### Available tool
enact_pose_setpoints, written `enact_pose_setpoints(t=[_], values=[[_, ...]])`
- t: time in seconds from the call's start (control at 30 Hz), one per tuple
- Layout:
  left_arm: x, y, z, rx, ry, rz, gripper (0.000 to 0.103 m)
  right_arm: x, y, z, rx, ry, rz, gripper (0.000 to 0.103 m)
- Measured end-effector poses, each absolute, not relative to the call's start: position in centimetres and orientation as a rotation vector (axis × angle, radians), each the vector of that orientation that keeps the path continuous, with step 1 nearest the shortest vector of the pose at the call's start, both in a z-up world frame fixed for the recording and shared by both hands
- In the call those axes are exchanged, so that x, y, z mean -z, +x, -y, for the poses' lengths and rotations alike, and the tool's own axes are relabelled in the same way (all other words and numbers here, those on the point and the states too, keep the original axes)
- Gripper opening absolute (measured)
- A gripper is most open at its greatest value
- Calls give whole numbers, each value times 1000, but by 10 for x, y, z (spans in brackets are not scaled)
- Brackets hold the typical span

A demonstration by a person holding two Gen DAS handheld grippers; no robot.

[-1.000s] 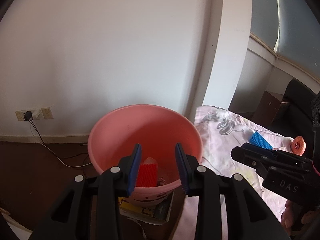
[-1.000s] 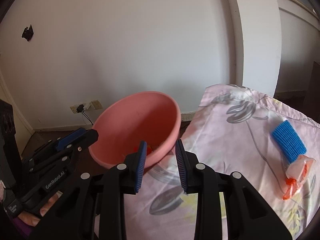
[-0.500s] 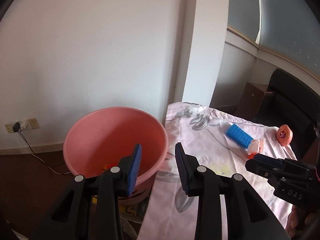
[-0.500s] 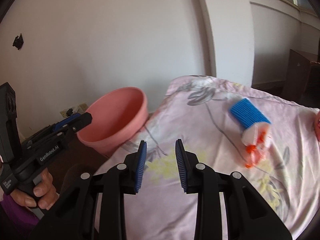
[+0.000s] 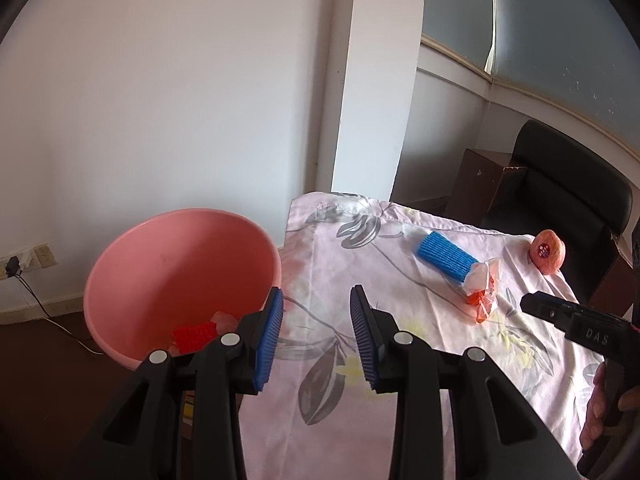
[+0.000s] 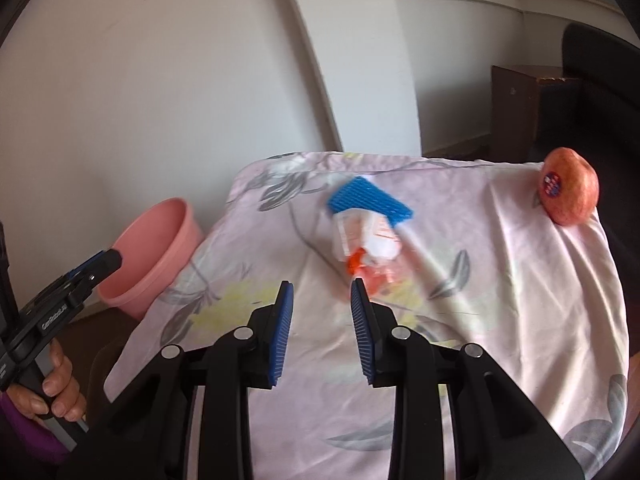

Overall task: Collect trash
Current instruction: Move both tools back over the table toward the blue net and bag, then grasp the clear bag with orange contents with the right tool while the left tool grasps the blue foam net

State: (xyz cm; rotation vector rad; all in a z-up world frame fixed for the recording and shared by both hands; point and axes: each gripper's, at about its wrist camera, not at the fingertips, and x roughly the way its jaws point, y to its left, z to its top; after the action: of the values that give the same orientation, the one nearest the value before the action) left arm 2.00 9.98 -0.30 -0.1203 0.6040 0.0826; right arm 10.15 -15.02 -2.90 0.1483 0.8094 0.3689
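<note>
1. Right claw gapes empty at lower centre; blue-netted plastic wrapper lies just above it on the floral-covered surface.
2. Left claw gapes empty beside the pink bucket, lower left.
3. Step: reaching; next, straddle the wrapper, then clamp.

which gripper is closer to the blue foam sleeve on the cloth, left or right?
Right. The right gripper points at the blue foam sleeve, with the plastic wrapper just ahead of its open jaws. The left gripper sits nearer the pink basin, beside the table edge.
</note>
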Motion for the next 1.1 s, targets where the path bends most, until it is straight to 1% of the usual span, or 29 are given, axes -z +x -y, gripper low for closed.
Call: enact_pose_setpoints(t=[0.57,0.97,1.03,1.07,1.1], values=[[17,40,-96,-80,-109,-642,34,45,146,160,-307,158,-793,30],[15,54,-83,-51,-75,-643,34,61,154,161,-287,139,-800,30],[12,57,-79,-40,-71,-640,34,63,155,164,-290,143,-805,22],[12,60,-76,-32,-69,-641,34,63,154,165,-292,143,-807,15],[11,63,-73,-21,-66,-641,34,64,154,166,-297,144,-808,10]])
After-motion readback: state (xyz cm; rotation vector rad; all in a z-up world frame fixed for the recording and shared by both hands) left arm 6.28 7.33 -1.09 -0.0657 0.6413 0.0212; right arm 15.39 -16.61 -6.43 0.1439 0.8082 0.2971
